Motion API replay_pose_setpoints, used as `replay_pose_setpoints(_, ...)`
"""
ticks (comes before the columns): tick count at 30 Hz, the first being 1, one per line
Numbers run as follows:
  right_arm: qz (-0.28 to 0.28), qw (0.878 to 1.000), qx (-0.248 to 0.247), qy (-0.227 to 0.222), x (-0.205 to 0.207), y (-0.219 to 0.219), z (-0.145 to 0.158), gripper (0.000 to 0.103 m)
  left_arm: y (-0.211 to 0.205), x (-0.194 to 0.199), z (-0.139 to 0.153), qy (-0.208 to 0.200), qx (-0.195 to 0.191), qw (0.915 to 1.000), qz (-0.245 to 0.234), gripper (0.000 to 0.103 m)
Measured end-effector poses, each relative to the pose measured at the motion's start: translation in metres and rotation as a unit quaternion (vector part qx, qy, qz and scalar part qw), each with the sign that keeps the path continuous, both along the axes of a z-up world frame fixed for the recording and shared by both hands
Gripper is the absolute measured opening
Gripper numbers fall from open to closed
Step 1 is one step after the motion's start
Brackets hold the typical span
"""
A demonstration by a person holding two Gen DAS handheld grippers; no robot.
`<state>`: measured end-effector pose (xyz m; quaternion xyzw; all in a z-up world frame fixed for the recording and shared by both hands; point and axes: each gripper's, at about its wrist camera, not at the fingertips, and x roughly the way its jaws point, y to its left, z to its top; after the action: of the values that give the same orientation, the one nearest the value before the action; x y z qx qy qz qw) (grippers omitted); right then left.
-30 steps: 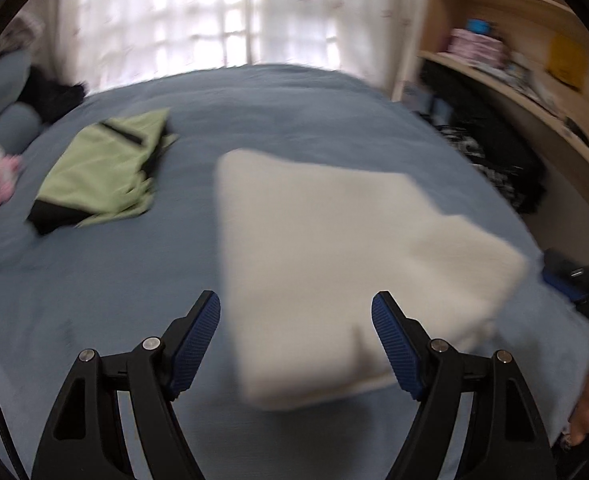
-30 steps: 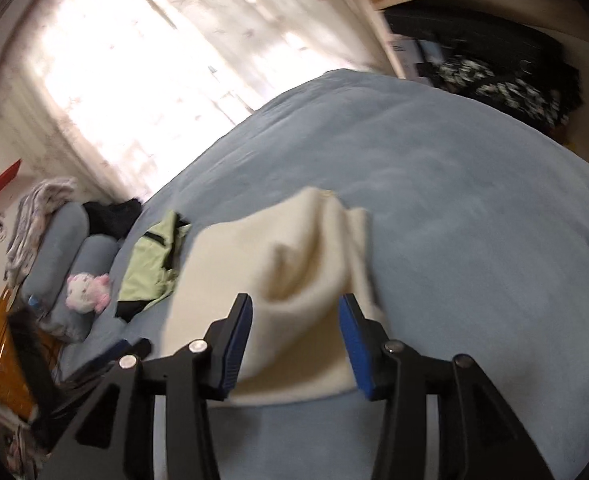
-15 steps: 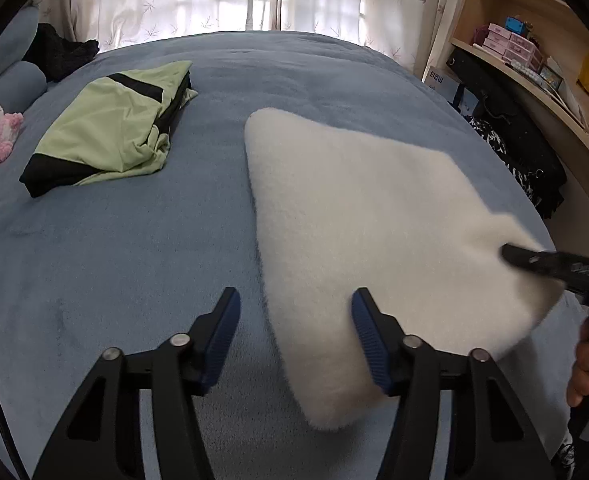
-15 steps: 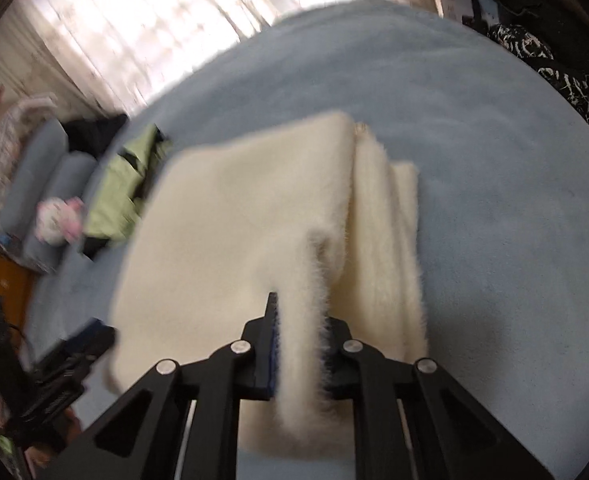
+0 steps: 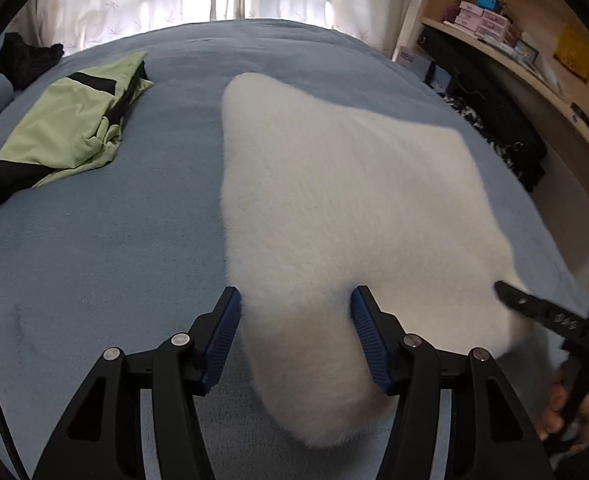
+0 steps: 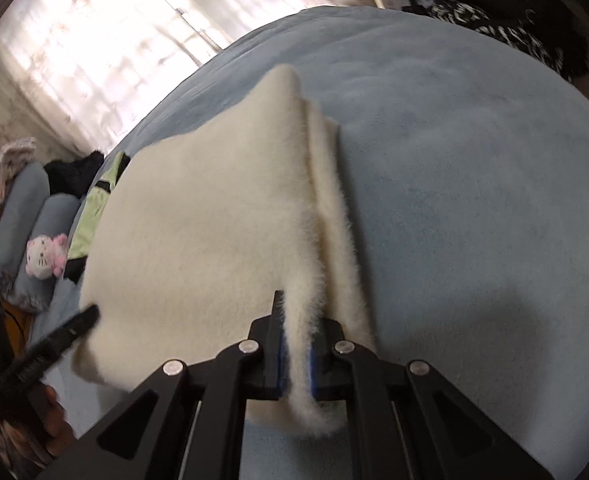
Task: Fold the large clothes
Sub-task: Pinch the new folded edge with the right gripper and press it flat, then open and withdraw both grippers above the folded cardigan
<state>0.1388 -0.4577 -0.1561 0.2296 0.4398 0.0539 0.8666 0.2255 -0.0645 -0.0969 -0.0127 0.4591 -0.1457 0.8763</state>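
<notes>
two grippers work one cream fleece garment that lies folded on a blue bedspread. far left on the bed sit a pink-and-white plush toy and grey bolster pillows, then a folded green and black top, well apart from the fleece. the left gripper straddles the near left corner of the fleece, its blue pads on either side of the thick fold; the jaws have narrowed within the last second and then held, but whether the pads actually press the pile cannot be told. the right gripper has just been closing and is clenched on the near right corner, fleece squeezed between its pads. right of the bed stand wooden shelves with boxes.
</notes>
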Motion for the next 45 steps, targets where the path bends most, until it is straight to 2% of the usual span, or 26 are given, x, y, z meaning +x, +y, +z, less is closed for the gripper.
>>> replay_pose_setpoints(4,0.02,0.998,-0.05,-0.012,0.0,0.011,0.027,0.012,-0.002,0.003,0.009,0.001,-0.001,0.9999,-0.013,0.056)
replay_pose_setpoints(6,0.032,0.998,-0.047,-0.028,0.003,0.009,0.046,0.014,0.0,0.006,0.014,0.004,-0.012,0.9996,-0.023,0.057)
replay_pose_setpoints(8,0.03,0.998,-0.036,-0.043,0.012,0.001,0.06,0.032,0.004,0.012,0.02,0.005,-0.031,0.9991,-0.03,0.057)
replay_pose_setpoints(10,0.009,0.998,-0.027,-0.056,0.03,-0.007,0.072,0.042,0.012,0.026,0.026,0.009,-0.061,0.9979,-0.021,0.057)
replay_pose_setpoints(14,0.006,0.999,-0.011,-0.036,0.083,-0.006,0.074,0.042,0.023,0.057,0.03,0.017,-0.092,0.9956,-0.002,0.057)
replay_pose_setpoints(19,0.019,1.0,0.009,0.01,0.144,-0.009,0.05,0.042,0.03,0.1,0.014,0.058,-0.117,0.9914,0.013,0.057)
replay_pose_setpoints(21,0.027,0.999,0.01,0.019,0.153,-0.006,0.043,0.042,0.029,0.109,0.006,0.073,-0.13,0.9888,0.005,0.057)
replay_pose_setpoints(22,0.03,0.999,0.001,0.02,0.157,-0.002,0.04,0.039,0.028,0.113,0.003,0.08,-0.137,0.9874,0.004,0.057)
replay_pose_setpoints(23,0.035,0.999,-0.009,0.017,0.157,0.002,0.039,0.023,0.028,0.115,0.001,0.08,-0.138,0.9871,0.005,0.058)
replay_pose_setpoints(26,0.051,0.997,-0.055,-0.004,0.153,0.016,0.046,0.011,0.021,0.116,0.001,0.076,-0.128,0.9889,0.007,0.058)
replay_pose_setpoints(30,0.018,0.994,-0.095,-0.056,0.121,0.01,0.066,0.01,0.008,0.107,0.006,0.056,-0.106,0.9928,-0.007,0.058)
replay_pose_setpoints(33,0.015,0.994,-0.107,-0.009,0.123,0.002,0.034,0.01,-0.011,0.1,0.006,0.029,-0.066,0.9972,-0.021,0.058)
replay_pose_setpoints(35,0.016,0.995,-0.101,-0.002,0.125,-0.001,0.026,0.012,-0.019,0.099,0.007,0.017,-0.04,0.9988,-0.023,0.059)
replay_pose_setpoints(38,-0.009,0.996,-0.089,0.008,0.121,-0.006,0.046,0.017,-0.019,0.095,0.016,0.012,-0.022,0.9995,-0.019,0.058)
replay_pose_setpoints(40,-0.031,0.99,-0.134,-0.021,0.105,0.005,0.07,0.019,-0.019,0.082,0.03,-0.014,-0.02,0.9994,-0.023,0.058)
replay_pose_setpoints(41,-0.033,0.987,-0.153,-0.036,0.097,0.011,0.078,0.019,-0.02,0.07,0.041,-0.039,-0.015,0.9988,-0.025,0.058)
replay_pose_setpoints(42,-0.028,0.985,-0.164,-0.054,0.087,0.019,0.087,0.019,-0.021,0.062,0.046,-0.051,-0.012,0.9982,-0.029,0.058)
replay_pose_setpoints(44,0.007,0.986,-0.147,-0.079,0.069,0.038,0.095,0.018,-0.025,0.048,0.052,-0.057,-0.016,0.9975,-0.039,0.058)
replay_pose_setpoints(45,0.024,0.988,-0.133,-0.08,0.063,0.048,0.095,0.018,-0.028,0.04,0.052,-0.052,-0.022,0.9975,-0.043,0.054)
